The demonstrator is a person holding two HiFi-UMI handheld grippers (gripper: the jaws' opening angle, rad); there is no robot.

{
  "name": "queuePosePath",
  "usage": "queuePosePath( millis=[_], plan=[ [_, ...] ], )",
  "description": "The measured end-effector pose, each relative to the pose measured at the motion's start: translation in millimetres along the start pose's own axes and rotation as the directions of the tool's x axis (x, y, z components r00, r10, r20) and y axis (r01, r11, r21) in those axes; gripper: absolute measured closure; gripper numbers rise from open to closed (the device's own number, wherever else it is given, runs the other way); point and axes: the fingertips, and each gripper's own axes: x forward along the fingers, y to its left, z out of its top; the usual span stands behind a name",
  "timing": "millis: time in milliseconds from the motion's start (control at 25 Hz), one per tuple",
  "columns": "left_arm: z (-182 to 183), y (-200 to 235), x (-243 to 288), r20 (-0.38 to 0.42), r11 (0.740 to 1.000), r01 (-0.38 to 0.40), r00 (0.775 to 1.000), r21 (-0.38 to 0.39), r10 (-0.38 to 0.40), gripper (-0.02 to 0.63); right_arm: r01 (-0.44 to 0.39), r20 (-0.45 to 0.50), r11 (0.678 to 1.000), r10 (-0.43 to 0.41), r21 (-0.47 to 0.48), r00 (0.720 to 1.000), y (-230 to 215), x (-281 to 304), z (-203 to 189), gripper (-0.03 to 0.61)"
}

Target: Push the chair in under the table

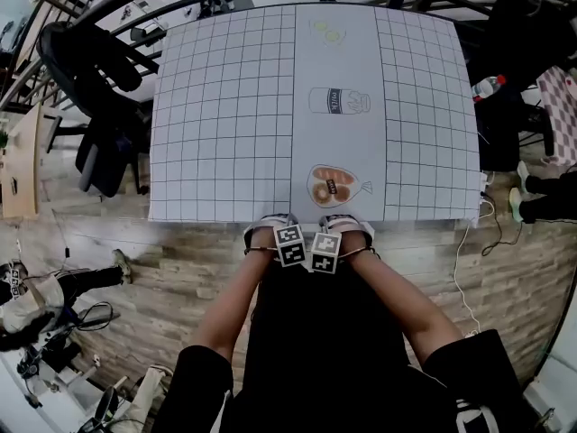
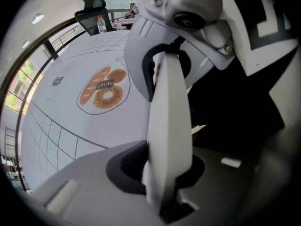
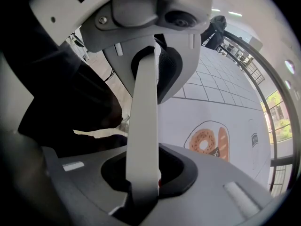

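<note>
The grid-patterned table (image 1: 225,106) fills the upper middle of the head view. At its near edge my left gripper (image 1: 288,242) and right gripper (image 1: 329,249) sit side by side, both pointing down. Below them, between my forearms, is the black chair back (image 1: 311,305), its top right against the table edge. In the left gripper view the dark chair (image 2: 235,121) fills the right side beside the jaws, with the table (image 2: 84,135) on the left. In the right gripper view the chair (image 3: 66,107) is on the left and the table (image 3: 221,112) on the right. Both grippers hold the chair back's top.
A bread drawing (image 1: 332,186) lies on the table just beyond the grippers. Another black office chair (image 1: 90,70) stands at the table's left. A water bottle (image 1: 487,87) and a person's shoes (image 1: 532,197) are at the right, with a white cable (image 1: 464,269) on the wooden floor.
</note>
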Motion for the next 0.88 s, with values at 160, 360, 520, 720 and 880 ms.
queuePosePath(
  millis=[160, 360, 520, 720, 880],
  plan=[
    [1.4, 2.8, -0.2, 0.01, 1.0, -0.001, 1.0, 0.002, 0.0, 0.52, 0.006, 0.002, 1.0, -0.006, -0.005, 1.0, -2.1, -0.2, -0.1, 0.499],
    [0.7, 1.0, -2.6, 0.012, 1.0, -0.028, 1.0, -0.006, 0.028, 0.501, 0.027, 0.02, 1.0, -0.028, 0.006, 0.999, -1.2, -6.2, 0.7, 0.483],
    [3.2, -0.8, -12.3, 0.031, 0.999, -0.027, 0.999, -0.017, 0.028, 0.498, -0.017, 0.028, 0.996, 0.014, 0.084, 1.0, 3.6, -17.0, -2.9, 0.42],
    [2.7, -3.4, -39.3, 0.101, 0.998, -0.052, 0.993, -0.029, 0.055, 0.491, -0.024, 0.046, 0.989, 0.018, 0.147, 0.999, 10.6, -38.1, -4.5, 0.39],
    [2.5, -6.4, -66.3, 0.162, 0.986, -0.165, 0.974, 0.014, 0.161, 0.481, 0.022, 0.109, 0.968, -0.051, 0.249, 0.993, 3.9, -66.2, 1.1, 0.39]
  ],
)
